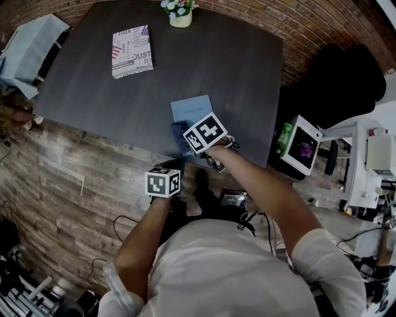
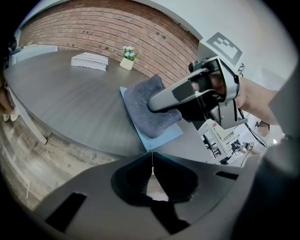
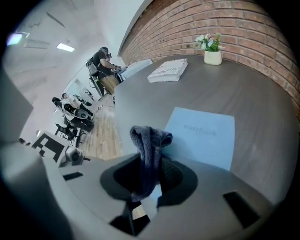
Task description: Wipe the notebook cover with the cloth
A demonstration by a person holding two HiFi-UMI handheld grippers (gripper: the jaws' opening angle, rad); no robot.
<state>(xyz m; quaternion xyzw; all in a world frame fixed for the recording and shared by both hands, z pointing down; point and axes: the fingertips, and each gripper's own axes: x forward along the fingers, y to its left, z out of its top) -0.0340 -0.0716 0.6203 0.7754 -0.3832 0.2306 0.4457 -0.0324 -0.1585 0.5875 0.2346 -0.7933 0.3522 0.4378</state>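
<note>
A light blue notebook [image 1: 193,109] lies near the front edge of the dark table [image 1: 93,93]. A dark grey-blue cloth [image 1: 179,132] rests on the notebook's near corner. My right gripper [image 1: 187,138] is shut on this cloth [image 3: 149,140], which bunches up between its jaws, with the notebook [image 3: 202,136] just beyond. My left gripper [image 1: 171,166] hangs off the table's front edge, shut and holding nothing. The left gripper view shows its own shut tips [image 2: 152,157], the cloth [image 2: 147,108] spread over the notebook [image 2: 159,137] and the right gripper [image 2: 197,93] pressing onto the cloth.
A book with a flag print [image 1: 131,51] lies at the table's far left. A small white flower pot [image 1: 179,15] stands at the far edge. A white device [image 1: 301,146] sits right of the table. A person [image 3: 105,58] sits far off by another desk.
</note>
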